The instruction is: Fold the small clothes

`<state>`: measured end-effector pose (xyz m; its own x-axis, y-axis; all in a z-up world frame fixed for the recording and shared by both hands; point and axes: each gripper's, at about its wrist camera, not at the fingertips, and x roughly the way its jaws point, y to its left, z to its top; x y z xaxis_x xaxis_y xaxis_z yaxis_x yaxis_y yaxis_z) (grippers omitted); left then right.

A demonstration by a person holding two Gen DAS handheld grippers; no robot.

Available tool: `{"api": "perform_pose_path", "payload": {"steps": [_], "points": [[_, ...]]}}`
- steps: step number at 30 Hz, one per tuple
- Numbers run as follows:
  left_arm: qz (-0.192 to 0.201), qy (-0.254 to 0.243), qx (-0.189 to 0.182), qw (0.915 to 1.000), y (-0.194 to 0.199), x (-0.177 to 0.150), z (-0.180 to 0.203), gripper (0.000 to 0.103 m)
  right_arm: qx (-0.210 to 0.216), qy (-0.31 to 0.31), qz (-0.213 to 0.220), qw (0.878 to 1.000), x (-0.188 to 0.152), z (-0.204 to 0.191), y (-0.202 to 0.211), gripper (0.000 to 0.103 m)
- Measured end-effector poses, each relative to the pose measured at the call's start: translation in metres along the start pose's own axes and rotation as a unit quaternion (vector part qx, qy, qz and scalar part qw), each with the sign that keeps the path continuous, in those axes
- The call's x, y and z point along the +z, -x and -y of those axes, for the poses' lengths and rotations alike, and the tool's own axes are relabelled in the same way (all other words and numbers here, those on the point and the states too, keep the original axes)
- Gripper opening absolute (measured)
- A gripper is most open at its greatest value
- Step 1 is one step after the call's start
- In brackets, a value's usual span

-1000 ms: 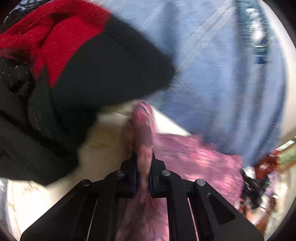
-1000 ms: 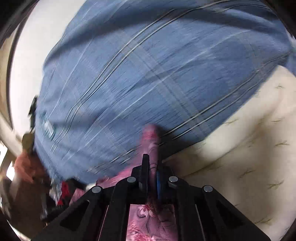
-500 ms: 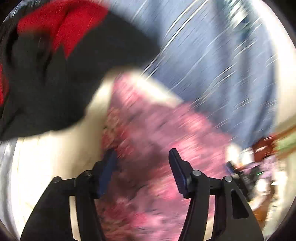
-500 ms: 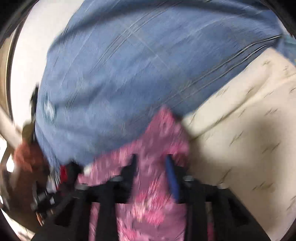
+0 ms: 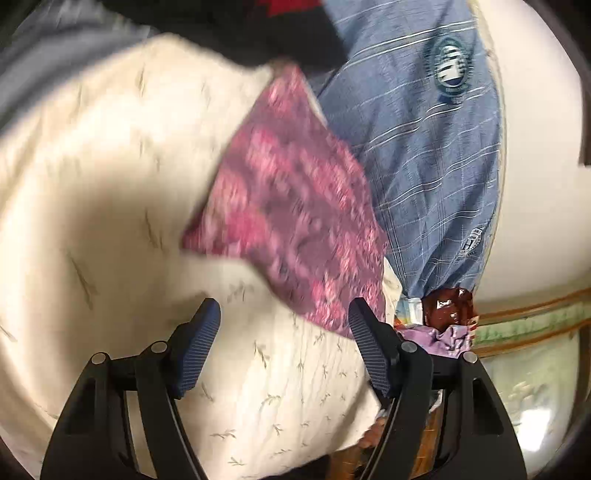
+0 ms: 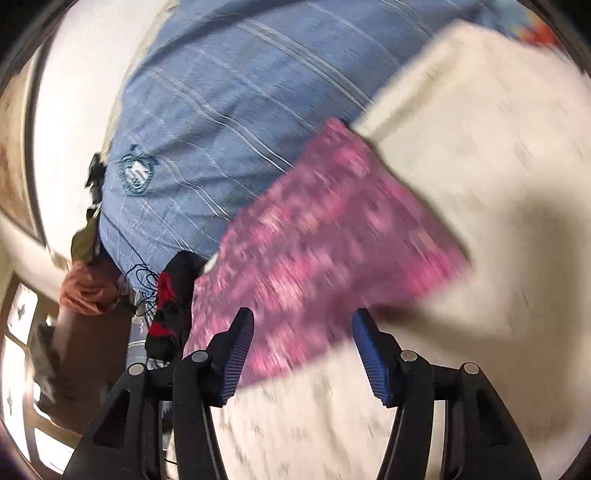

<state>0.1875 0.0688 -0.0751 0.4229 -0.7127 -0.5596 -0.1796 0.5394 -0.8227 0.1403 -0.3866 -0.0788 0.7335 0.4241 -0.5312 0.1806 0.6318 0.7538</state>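
Observation:
A small pink patterned cloth (image 5: pixel 291 206) lies flat as a folded rectangle on the cream quilted surface (image 5: pixel 110 192), near its edge. It also shows in the right wrist view (image 6: pixel 325 251). My left gripper (image 5: pixel 284 317) is open and empty, just short of the cloth's near edge. My right gripper (image 6: pixel 303 328) is open and empty, its jaws standing over the cloth's near end. Both views are motion-blurred.
A person in a blue striped shirt (image 5: pixel 424 155) stands right behind the cloth, also in the right wrist view (image 6: pixel 221 110). A black and red garment (image 5: pixel 258 26) lies at the far end of the surface; it shows in the right wrist view too (image 6: pixel 170 295).
Both grippers were shut on the pink cloth a second ago. They opened, let it drop flat onto the surface, and have pulled back from it.

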Motion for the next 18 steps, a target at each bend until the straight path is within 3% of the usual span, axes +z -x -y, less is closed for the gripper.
{"api": "perform_pose_path", "payload": {"steps": [3, 5, 6, 7, 8, 9, 10, 12, 14, 17, 18], "points": [[0.003, 0.021, 0.002, 0.9998, -0.002, 0.005, -0.004, 0.071, -0.01, -0.032, 0.003, 0.999, -0.003, 0.012, -0.008, 0.057], [0.028, 0.035, -0.004, 0.999, -0.003, 0.017, -0.003, 0.071, -0.005, -0.049, 0.035, 0.998, 0.007, 0.018, -0.01, 0.057], [0.041, 0.032, 0.003, 0.9987, -0.001, 0.023, -0.001, 0.064, -0.006, -0.053, 0.048, 0.997, 0.012, 0.02, -0.014, 0.057], [0.053, 0.028, 0.015, 0.9981, -0.001, 0.031, 0.001, 0.052, -0.008, -0.058, 0.062, 0.996, 0.019, 0.022, -0.017, 0.055], [0.058, 0.024, 0.017, 0.9979, -0.003, 0.038, 0.003, 0.015, -0.007, -0.067, 0.074, 0.995, 0.024, 0.025, -0.019, 0.051], [0.05, 0.024, 0.017, 0.9983, -0.005, 0.045, 0.005, 0.005, -0.007, -0.076, 0.076, 0.994, 0.03, 0.026, -0.022, 0.036], [0.044, 0.026, 0.017, 0.9985, -0.006, 0.049, 0.006, 0.005, -0.009, -0.079, 0.074, 0.994, 0.037, 0.028, -0.024, 0.004], [0.059, -0.012, 0.022, 0.998, 0.001, 0.049, 0.022, 0.005, 0.009, -0.074, 0.091, 0.993, 0.047, 0.026, -0.016, 0.005], [0.075, -0.064, 0.063, 0.9932, 0.005, 0.041, 0.031, 0.005, 0.001, -0.032, 0.119, 0.992, 0.052, 0.016, -0.002, 0.004], [0.038, -0.055, 0.117, 0.9909, -0.017, 0.037, 0.007, 0.005, -0.052, -0.027, 0.088, 0.994, 0.052, 0.032, -0.014, 0.004], [0.033, -0.044, 0.105, 0.993, -0.019, 0.036, -0.004, 0.006, -0.07, -0.029, 0.079, 0.994, 0.05, 0.039, -0.019, 0.005]]}}
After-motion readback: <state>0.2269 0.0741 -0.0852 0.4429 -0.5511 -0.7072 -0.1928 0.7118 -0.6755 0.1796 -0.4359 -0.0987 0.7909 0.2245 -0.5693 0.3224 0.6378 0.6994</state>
